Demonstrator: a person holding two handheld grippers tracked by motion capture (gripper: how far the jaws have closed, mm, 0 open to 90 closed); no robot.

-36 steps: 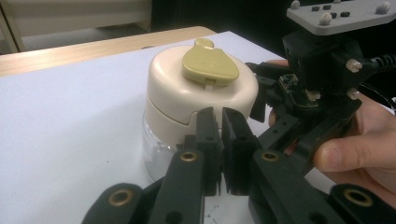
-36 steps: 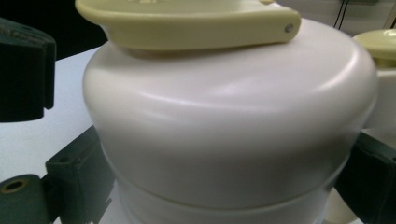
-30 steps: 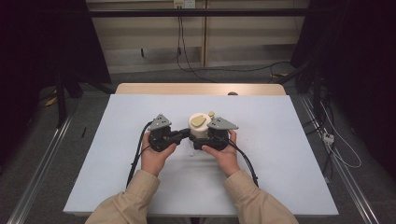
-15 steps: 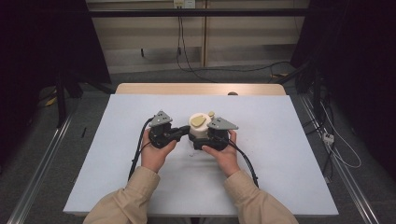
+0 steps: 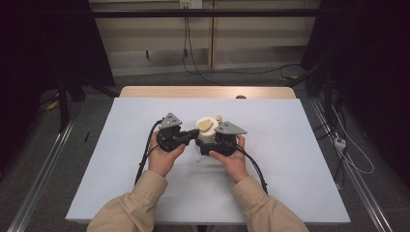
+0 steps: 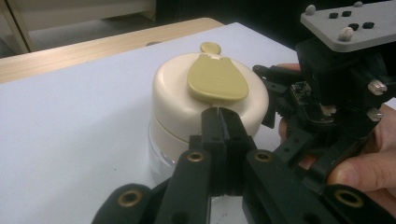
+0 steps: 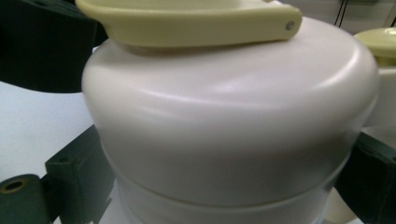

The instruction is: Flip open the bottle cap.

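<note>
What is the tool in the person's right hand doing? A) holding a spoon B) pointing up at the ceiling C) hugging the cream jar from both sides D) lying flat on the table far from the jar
C: in the right gripper view the right tool has a black jaw on each side of the cream jar, which stands on the white table.
</note>
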